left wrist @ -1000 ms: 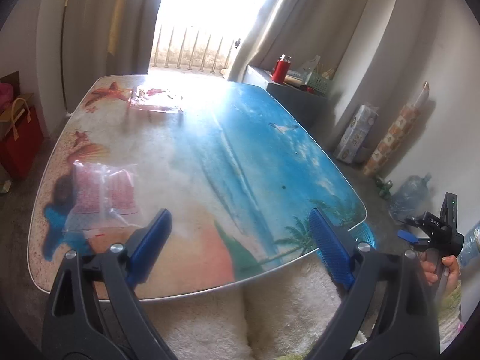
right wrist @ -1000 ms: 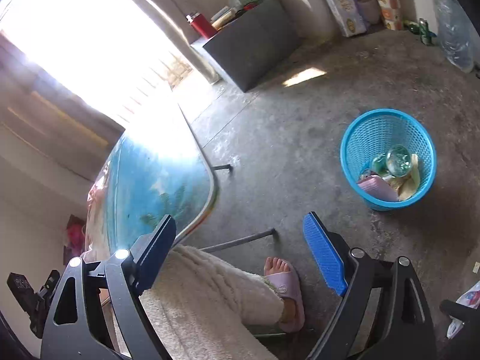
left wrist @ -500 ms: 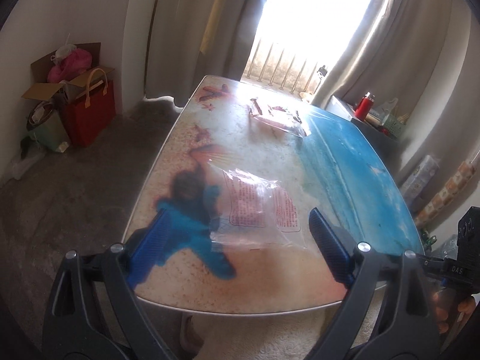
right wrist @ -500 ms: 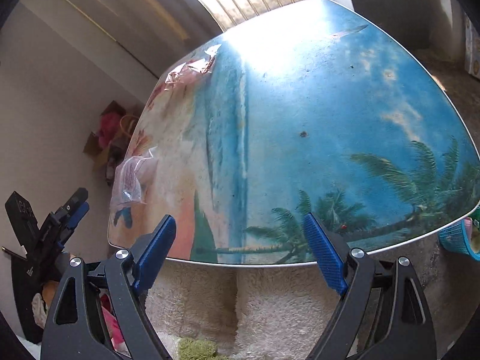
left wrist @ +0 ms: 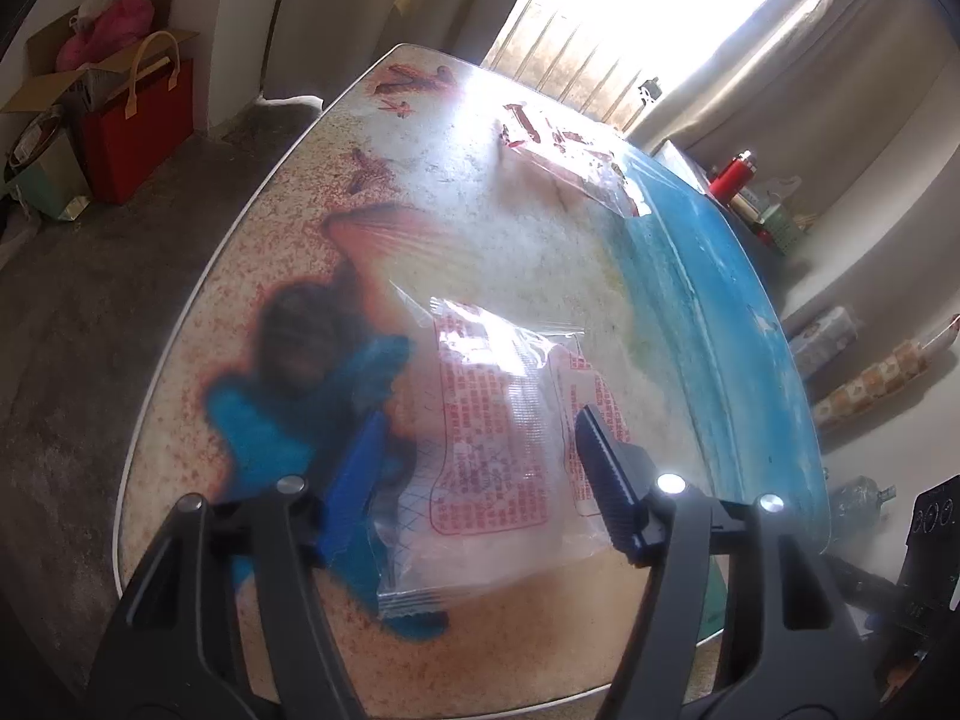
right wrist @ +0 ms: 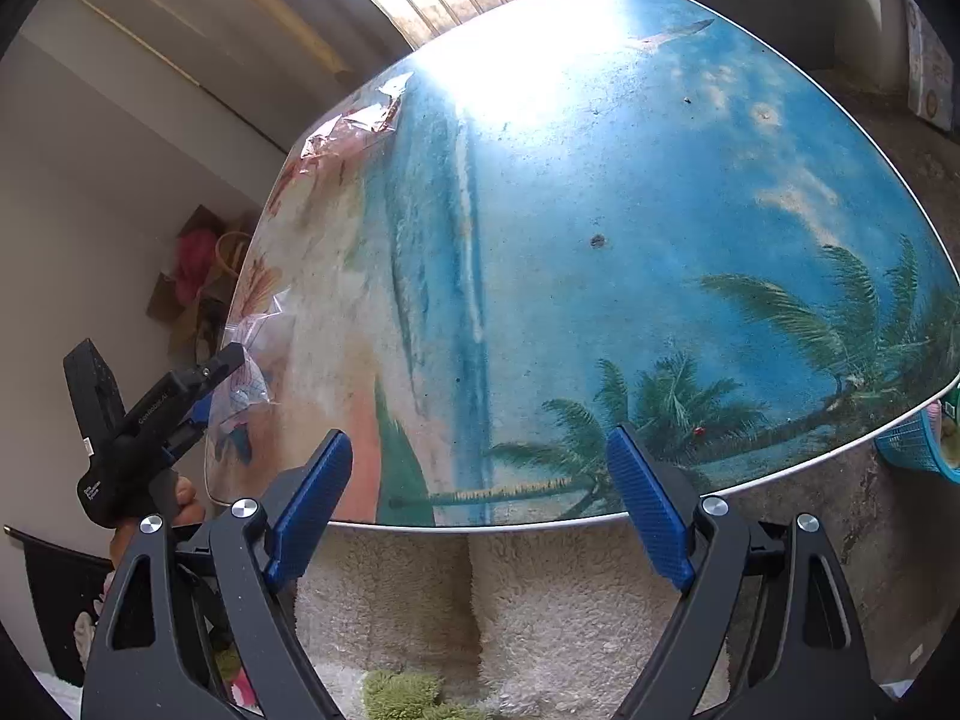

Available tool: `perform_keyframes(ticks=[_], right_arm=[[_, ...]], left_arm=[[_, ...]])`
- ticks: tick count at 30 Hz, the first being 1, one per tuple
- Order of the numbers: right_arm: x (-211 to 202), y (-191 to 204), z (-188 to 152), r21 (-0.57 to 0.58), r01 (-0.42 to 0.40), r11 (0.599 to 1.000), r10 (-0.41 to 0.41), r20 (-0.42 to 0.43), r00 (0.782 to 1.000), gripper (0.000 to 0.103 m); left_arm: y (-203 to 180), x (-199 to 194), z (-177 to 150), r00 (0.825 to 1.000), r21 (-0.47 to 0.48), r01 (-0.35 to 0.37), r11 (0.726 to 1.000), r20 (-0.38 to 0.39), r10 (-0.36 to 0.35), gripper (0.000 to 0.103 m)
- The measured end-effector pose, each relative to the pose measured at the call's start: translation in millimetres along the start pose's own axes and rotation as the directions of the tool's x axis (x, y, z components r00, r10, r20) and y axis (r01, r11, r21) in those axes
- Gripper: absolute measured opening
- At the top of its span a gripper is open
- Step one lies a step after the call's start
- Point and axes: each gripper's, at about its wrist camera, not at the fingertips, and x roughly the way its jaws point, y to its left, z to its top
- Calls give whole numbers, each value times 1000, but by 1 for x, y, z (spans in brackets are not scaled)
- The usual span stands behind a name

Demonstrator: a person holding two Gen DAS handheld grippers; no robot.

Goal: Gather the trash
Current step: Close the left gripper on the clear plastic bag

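1. Left wrist view: table [left wrist: 180, 324], beach print, still bearing two clear wrappers, so collection is unfinished.
2. Near wrapper [left wrist: 498, 450]: flat on the table near its front edge, lying between the jaws of the left gripper [left wrist: 480, 468]. The jaws have just been closing, half-narrowed; pads not visibly pressing on the film yet.
3. Far wrapper [left wrist: 570, 162]: by the window end, untouched.
4. Right wrist view only: right gripper [right wrist: 480, 504], wide open, empty, over the front edge; basket [right wrist: 918, 450] on the floor, apparently already holding some trash.
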Motion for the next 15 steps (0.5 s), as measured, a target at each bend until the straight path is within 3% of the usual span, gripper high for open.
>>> perform_keyframes(ticks=[7,11,15], right_arm=[[9,13,5,-27,11,1000,-11,-15,1000,85],[10,20,9,-47,9,999,-10,-21,1000,85],[14,28,14,-67,12,998,-13,-25,1000,85]], left_arm=[[-7,4,0,1000,48,4,999,4,-4,48],[-10,8,-5,1000,67,-3,998,-12,4,29],[-7,9,-8,1000,73,16,997,-21,-15,16]])
